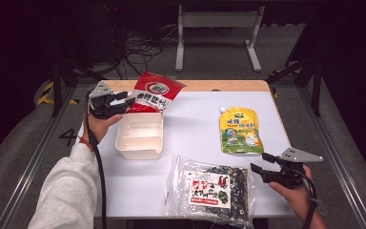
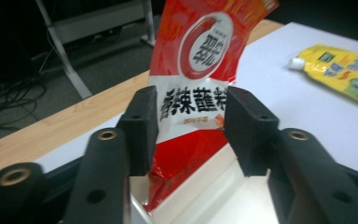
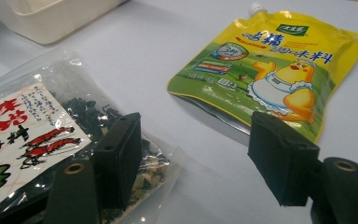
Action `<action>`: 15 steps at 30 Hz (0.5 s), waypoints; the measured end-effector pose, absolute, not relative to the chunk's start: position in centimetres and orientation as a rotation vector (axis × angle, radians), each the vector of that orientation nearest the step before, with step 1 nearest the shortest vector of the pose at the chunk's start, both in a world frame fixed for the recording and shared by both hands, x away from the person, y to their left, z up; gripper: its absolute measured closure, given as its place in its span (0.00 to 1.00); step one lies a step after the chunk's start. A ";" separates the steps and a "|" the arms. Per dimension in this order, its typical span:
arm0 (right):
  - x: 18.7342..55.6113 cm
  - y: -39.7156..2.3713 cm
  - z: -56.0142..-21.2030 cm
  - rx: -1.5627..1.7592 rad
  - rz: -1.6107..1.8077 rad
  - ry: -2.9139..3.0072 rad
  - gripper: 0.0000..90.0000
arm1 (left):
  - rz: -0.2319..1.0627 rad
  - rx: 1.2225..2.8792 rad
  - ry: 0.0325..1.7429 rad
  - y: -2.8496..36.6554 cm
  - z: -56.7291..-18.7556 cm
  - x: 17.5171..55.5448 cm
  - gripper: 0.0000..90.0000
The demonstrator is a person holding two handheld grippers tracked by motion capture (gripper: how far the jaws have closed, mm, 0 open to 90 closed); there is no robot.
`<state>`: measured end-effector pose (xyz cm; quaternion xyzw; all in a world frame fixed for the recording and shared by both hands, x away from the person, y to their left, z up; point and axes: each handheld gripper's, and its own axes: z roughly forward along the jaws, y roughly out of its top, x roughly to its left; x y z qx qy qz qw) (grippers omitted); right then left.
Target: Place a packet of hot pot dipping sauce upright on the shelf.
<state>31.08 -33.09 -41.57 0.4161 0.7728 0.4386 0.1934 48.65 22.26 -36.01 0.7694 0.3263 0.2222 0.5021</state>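
A red snack packet stands tilted with its lower end in the far end of a white box. My left gripper is at the packet's left side. In the left gripper view its jaws stand open on either side of the red packet, with gaps at both pads, above the white box. My right gripper hangs open and empty at the table's front right, between a clear bag of dried seaweed and a yellow spouted pouch. Its jaws frame the clear bag and yellow pouch.
The white table has a wooden strip along its far edge. Beyond it on the floor are a metal table frame and loose cables. A corner of the white box lies far left in the right gripper view.
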 end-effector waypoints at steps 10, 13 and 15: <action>32.6 -33.5 -41.9 1.210 1.243 2.184 0.37 | 0.532 1.858 0.730 21.7 -36.2 44.5 0.39; 33.1 -33.5 -41.7 1.207 1.245 2.184 0.37 | 0.536 1.873 0.702 21.3 -36.3 43.2 0.36; 33.4 -33.5 -41.6 1.203 1.247 2.180 0.37 | 0.531 1.869 0.682 21.1 -36.3 42.2 0.34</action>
